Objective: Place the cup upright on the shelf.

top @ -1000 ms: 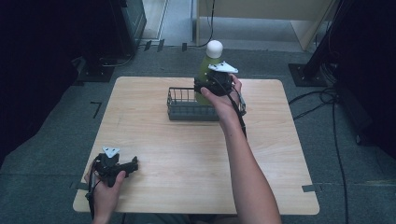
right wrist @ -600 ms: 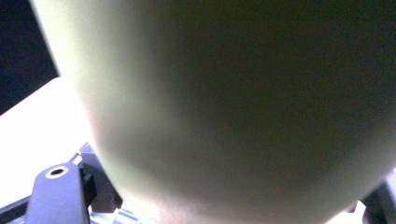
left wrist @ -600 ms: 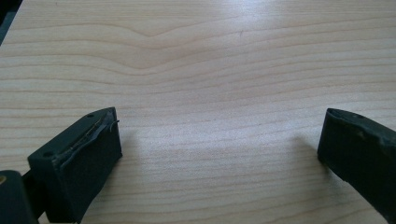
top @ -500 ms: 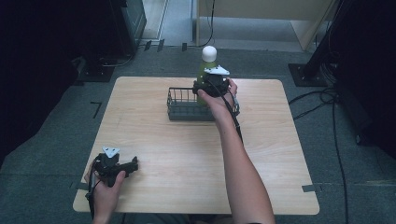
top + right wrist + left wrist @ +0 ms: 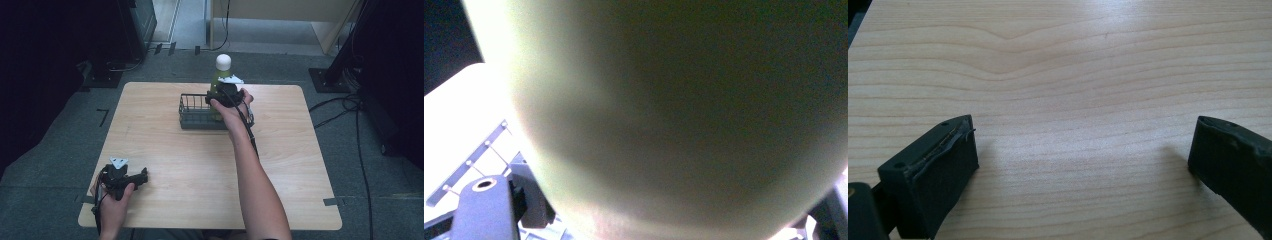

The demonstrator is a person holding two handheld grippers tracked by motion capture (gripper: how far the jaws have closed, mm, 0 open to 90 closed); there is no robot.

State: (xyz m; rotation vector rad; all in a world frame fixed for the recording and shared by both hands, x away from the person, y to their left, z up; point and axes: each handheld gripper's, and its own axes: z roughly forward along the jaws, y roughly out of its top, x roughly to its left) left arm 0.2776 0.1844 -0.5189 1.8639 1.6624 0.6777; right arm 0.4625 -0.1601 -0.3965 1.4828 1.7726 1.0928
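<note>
a light wooden counter [image 5: 200,165] stands on a grey floor [image 5: 45,170]. near its far edge sits a dark wire basket [image 5: 192,112]. the person's right hand [image 5: 232,107] reaches out over the basket and holds the right claw [image 5: 220,95]. this claw is closed around a green bottle [image 5: 218,80] with a round white cap [image 5: 223,61]. the bottle stands upright, and its lower part is down inside the right part of the basket. the cap sticks up above the hand. in the right gripper view the green bottle [image 5: 674,115] is very close and blurry, pressed between the two jaws, and a bit of the basket wire [image 5: 469,162] shows at the lower left. a black cable [image 5: 249,131] runs from the right claw back along the arm. the left hand [image 5: 114,205] rests at the near left corner of the counter, well apart from the basket. it holds the left claw [image 5: 142,176], which has a small grey plate [image 5: 119,162] on top. in the left gripper view the left claw [image 5: 1083,155] is wide open, with its jaws far apart and low over the bare wood of the counter [image 5: 1073,75]. nothing sits between them. more black cables [image 5: 345,107] lie on the floor to the right of the counter.
</note>
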